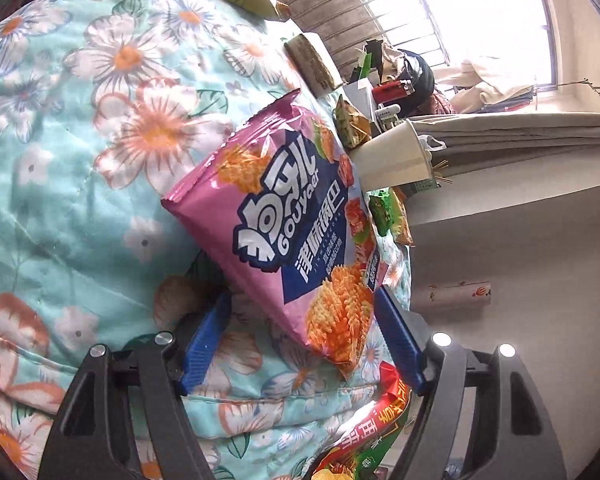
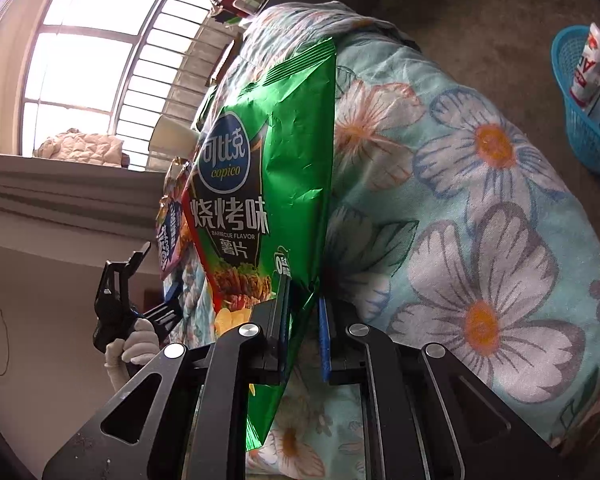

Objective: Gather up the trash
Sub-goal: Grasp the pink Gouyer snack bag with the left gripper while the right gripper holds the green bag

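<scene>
1. Grippers: your right gripper (image 2: 304, 312) is clamped on the lower edge of the green bag (image 2: 268, 184); both blue pads press the foil, and the bag stands upright above them.
2. Your left gripper (image 1: 302, 312) stands with its fingers wide apart. The pink bag (image 1: 284, 216) lies between the blue fingers (image 1: 204, 344); the right-hand finger is at the bag's edge, the left-hand one is apart from it. No grip is shown.
3. Pink bag: it lies flat on the floral quilt (image 1: 80, 168), near the quilt's edge, printed face up.
4. Red-and-green wrapper (image 1: 364, 432): it lies at the quilt's edge just below the pink bag, beside the right-hand finger.
5. More small green packets (image 1: 352, 124) lie further along the same edge, next to a white cup (image 1: 392, 156).
6. In the right wrist view, your left gripper appears to the left of the green bag, held by a gloved hand (image 2: 136, 348), with the pink bag just above it.
7. Blue basket (image 2: 580, 120): it sits on the floor well apart from the quilt, with a white-and-red carton (image 2: 592, 68) inside.
</scene>
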{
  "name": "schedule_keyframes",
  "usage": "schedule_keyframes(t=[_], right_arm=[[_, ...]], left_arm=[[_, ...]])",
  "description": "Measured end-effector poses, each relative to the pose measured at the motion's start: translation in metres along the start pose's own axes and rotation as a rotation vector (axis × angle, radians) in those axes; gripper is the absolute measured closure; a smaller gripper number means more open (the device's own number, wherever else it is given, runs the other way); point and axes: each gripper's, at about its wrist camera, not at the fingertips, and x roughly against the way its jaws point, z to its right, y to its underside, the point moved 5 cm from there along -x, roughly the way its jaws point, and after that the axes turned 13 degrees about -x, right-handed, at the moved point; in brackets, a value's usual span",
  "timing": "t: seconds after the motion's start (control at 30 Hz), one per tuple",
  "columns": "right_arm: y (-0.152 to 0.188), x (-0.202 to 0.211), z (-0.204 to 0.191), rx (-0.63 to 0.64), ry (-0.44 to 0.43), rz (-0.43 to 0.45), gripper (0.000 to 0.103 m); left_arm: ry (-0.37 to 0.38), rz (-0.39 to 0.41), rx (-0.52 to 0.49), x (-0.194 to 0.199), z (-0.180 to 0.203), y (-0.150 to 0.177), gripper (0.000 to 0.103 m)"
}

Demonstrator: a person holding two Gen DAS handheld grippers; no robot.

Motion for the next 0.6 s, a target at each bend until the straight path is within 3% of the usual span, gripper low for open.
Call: schedule_keyframes(t=[0.13,0.2,0.33,0.6], right_arm=[[-0.001,-0.001,0.001,-0.004,0.000,-0.002,0.092],[-0.002,-0.001,0.001,-0.007,-0.001,-0.004,0.092],[-0.003,0.000,0.001,-0.010,-0.002,-0.006,0.092],[-0.003,0.001,0.002,-0.011,-0.003,-0.003,0.092]], left_arm=[[0.182,0.123,0.039,-0.003,0.020,-0.007,0.033],[0.213,0.144,0.064,-0.010,0.024,-0.004,0.033],[0.182,0.081,0.123,-0.036,0.024,0.009,0.034],[-0.002,0.062,0.094,-0.049,0.026,0.015,0.087]])
